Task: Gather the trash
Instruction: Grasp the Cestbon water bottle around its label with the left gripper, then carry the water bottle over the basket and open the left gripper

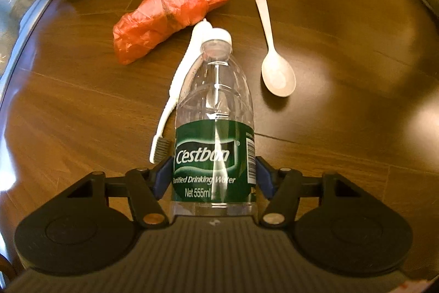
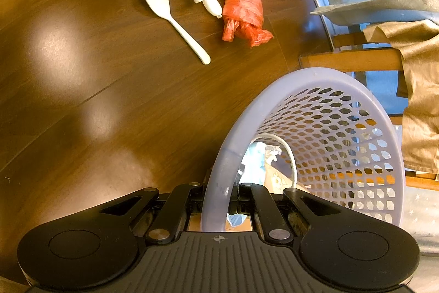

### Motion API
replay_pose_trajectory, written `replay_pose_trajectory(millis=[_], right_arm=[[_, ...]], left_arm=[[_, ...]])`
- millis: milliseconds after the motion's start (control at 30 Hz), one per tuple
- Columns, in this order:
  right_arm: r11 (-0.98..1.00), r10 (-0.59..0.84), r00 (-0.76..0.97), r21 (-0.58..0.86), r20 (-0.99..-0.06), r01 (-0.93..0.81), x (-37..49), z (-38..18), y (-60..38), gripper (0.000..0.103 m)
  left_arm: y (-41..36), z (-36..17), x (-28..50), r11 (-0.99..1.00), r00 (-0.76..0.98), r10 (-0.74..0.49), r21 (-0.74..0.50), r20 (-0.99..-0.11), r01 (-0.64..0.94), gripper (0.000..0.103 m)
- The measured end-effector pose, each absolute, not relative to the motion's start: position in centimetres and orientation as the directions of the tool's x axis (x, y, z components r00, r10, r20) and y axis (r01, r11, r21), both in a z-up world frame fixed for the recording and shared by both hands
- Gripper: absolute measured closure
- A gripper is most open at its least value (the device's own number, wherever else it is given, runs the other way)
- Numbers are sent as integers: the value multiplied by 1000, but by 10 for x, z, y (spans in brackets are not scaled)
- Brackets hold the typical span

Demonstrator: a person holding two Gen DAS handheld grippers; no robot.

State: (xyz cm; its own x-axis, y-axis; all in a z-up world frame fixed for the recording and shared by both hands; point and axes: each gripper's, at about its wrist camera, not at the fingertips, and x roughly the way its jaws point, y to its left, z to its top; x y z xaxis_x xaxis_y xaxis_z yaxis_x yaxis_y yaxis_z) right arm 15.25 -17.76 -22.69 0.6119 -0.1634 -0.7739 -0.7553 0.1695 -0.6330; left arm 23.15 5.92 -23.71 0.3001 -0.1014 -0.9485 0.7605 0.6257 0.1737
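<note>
Trash: clear water bottle point(image 1: 214, 128) lies between the blue pads of the left gripper point(image 1: 214, 177), pads touching its green label on both sides – pinched. White toothbrush point(image 1: 175, 89) just beside it at 10 o'clock, white spoon point(image 1: 274, 67) at 1 o'clock, crumpled orange bag point(image 1: 170, 15) at 11 o'clock, all on the wooden surface point(image 1: 343, 128). Right gripper point(image 2: 219, 199) pressed onto the rim of the lilac mesh basket point(image 2: 343, 122), tipped toward the litter. Some scraps already inside; four items left to bin

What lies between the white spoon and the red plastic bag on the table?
The clear water bottle and the white toothbrush beside it lie between spoon and red bag; both wrist views show it.
</note>
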Motion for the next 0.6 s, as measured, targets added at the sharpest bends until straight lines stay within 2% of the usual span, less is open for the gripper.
replay_pose_trajectory(millis=[333, 600], right_arm=[[164, -163, 611, -632, -775, -758, 150, -228, -176, 100], [161, -159, 612, -632, -775, -758, 148, -228, -174, 101]], left_arm=[[53, -205, 231, 642, 344, -160, 167, -925, 748, 45], [31, -152, 236, 660, 397, -253, 143, -882, 738, 45]])
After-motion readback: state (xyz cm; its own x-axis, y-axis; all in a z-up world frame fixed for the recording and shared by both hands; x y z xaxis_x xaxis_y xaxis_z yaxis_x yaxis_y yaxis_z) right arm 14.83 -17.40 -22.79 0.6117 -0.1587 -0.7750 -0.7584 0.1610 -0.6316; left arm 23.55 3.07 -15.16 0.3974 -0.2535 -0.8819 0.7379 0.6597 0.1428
